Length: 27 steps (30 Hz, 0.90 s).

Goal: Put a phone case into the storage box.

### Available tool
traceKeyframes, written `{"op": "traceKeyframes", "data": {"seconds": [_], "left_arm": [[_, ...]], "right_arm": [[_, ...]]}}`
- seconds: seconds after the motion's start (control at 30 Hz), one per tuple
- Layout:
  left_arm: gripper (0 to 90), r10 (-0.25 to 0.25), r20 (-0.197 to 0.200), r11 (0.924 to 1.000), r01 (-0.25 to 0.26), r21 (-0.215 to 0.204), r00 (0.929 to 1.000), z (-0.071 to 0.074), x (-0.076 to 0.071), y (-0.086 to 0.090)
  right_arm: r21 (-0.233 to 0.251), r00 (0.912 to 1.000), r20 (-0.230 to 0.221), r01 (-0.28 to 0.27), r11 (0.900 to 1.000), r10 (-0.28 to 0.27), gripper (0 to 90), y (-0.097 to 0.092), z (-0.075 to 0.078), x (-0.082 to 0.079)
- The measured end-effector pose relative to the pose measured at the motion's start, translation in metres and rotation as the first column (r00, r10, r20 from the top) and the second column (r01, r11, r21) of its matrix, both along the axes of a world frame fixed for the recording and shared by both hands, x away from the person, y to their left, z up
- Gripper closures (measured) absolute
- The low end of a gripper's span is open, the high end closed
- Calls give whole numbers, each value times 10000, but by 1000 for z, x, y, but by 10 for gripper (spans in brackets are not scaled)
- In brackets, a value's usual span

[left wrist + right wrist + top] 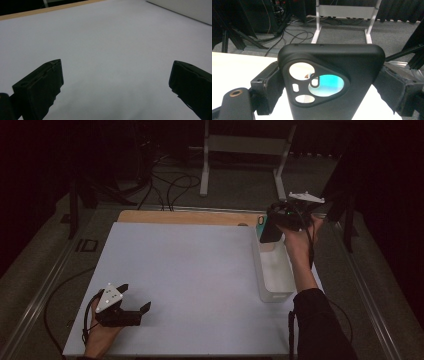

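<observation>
A: Fingers (269,85) on the right gripper (272,231), what have they got?

B: Black phone case (332,82), pinched by its 2 long edges, 1 finger each side. Closed onto it, case upright, camera cutout facing the right gripper view, teal showing through the biggest hole.

A: Where is that in the high view?

B: Case (270,231) is held up in the air over the far end of the white bin (275,282), at the right edge of the tabletop (190,270). Something teal (261,221) sits just beside it at the bin's far corner, too small to tell what it is.

A: Left side?

B: Left gripper (136,303) near the front-left corner, fingers (40,87) spread wide, nothing between them, just bare white tabletop. Left hand (100,335) wraps the body from below.

A: Apart from each other?

B: Well apart, opposite corners. Right hand (299,240) and dark sleeve (317,320) run along the right side past the bin.

A: Background?

B: Wood strip (190,216) at the far edge, then grey floor (235,185) with cables (170,185) and a white metal frame (245,150).
</observation>
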<state>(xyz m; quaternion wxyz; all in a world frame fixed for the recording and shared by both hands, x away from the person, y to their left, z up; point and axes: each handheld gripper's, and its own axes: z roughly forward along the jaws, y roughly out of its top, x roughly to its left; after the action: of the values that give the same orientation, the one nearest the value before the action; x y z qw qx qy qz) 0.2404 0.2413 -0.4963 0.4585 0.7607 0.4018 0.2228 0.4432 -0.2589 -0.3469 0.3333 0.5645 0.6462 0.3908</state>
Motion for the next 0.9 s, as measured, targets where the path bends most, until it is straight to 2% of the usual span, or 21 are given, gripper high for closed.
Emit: {"op": "traceKeyframes", "data": {"seconds": [0.53, 0.9], "left_arm": [[1, -24, -21, 10000, 24, 22, 10000, 0, 0, 0], [1, -6, 5, 10000, 6, -25, 10000, 0, 0, 0]], "right_arm": [[-24, 9993, -334, 173, 9998, -173, 142, -1, -15, 7], [-231, 9986, -483, 181, 9996, -192, 142, 2, -25, 12]]}}
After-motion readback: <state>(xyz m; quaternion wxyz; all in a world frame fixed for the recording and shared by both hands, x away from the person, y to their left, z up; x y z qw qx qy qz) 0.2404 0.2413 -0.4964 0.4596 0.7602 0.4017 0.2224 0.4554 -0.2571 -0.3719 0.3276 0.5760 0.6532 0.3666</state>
